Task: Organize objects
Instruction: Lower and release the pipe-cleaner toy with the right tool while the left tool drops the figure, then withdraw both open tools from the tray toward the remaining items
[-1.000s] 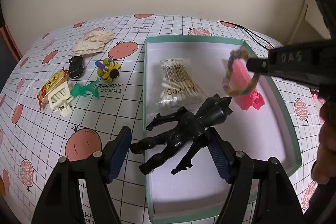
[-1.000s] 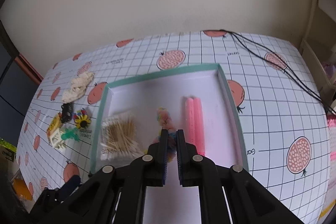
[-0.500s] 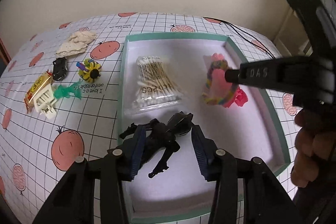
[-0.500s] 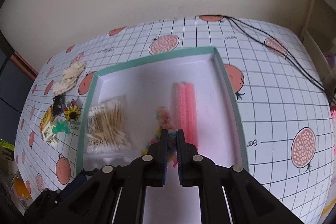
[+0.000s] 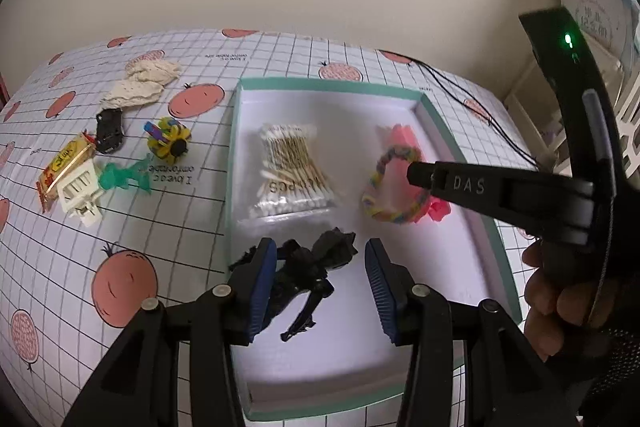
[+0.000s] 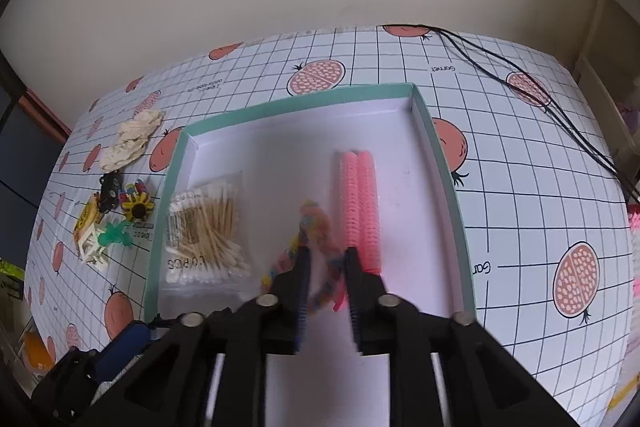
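Note:
A teal-rimmed white tray (image 5: 236,147) (image 6: 440,163) holds a bag of cotton swabs (image 5: 292,171) (image 6: 204,231) and pink hair rollers (image 6: 358,203). A black action figure (image 5: 316,259) lies at the tray's near left, between the fingers of my open left gripper (image 5: 320,283); it touches the left pad and stands clear of the right one. My right gripper (image 6: 326,291) (image 5: 414,171) is low over the tray and open. The rainbow woven bracelet (image 6: 310,215) (image 5: 374,205) sits loose between its fingers, beside the rollers.
On the tablecloth left of the tray lie a cream cloth (image 5: 140,85), a black toy car (image 5: 109,125), a sunflower toy (image 5: 168,141), a green figure (image 5: 120,177), a white clip (image 5: 80,193) and a snack bar (image 5: 66,163). Black cables (image 6: 540,99) run along the far right.
My right gripper came down toward the tray and opened, letting go of the bracelet. My left gripper drew back from the black figure and its fingers narrowed partway.

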Available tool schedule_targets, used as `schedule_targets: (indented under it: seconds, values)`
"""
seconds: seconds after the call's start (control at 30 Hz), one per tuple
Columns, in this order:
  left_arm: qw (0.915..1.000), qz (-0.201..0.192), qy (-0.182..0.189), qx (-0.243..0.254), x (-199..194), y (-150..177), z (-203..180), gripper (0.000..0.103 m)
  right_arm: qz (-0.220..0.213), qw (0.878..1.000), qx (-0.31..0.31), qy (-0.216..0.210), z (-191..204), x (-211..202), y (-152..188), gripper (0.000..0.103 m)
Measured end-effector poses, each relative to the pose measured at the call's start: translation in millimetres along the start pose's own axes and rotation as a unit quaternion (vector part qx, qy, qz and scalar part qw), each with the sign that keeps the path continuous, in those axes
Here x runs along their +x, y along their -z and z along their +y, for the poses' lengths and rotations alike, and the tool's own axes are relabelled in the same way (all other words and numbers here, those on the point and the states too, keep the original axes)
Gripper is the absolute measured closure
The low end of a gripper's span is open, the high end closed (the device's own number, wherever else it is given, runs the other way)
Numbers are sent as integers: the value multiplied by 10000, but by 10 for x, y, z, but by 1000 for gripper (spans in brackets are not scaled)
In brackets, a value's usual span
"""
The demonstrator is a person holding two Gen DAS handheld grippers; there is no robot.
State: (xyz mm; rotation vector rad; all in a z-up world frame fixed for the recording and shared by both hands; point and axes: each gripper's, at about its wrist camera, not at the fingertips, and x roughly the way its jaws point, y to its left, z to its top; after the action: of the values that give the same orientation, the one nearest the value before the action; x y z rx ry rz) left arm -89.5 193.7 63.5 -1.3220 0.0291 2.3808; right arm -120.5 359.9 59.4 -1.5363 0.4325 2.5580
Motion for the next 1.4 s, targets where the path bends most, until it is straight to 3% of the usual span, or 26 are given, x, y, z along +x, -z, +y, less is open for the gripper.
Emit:
schedule_targets:
  seconds: [0.3,0.57,0.63,0.77,0.83,0.97,1.07,1.13,1.37,1.4]
  values:
    - [9986,-253,4,-457,-170,-67,290,56,-119,9999,-111,35,61,-112,-12,78]
    - [9961,-223,-253,-815,-171,-63,652,56,-167,9995,-215,134,110,-109,1,78]
    - [9951,-208,-312,-914,-168,-64,744,56,-173,9996,-174,125,99,-104,-3,68]
    - [9921,-251,-403,-1164,-204,-72,953,55,-188,9996,-180,140,109,-105,3,65]
    - [9901,-262,-431,-1311,-222,-70,1062,48,-197,9996,-175,135,121,-104,2,56]
    - [9862,-271,-515,-1549,-256,-48,1262,47,-218,9993,-249,160,170,-104,4,50]
    - [9829,-289,-589,-1722,-289,-26,1410,46,-258,9991,-272,214,193,-108,3,38]
    - [9808,-288,-612,-1829,-300,-17,1492,30,-262,9991,-255,231,198,-102,3,35]
    - [9729,-448,-739,-2144,-370,1,1752,18,-284,9988,-311,235,301,-76,8,21]
    - [9722,-473,-755,-2164,-377,1,1779,12,-300,9988,-314,227,320,-75,8,14]
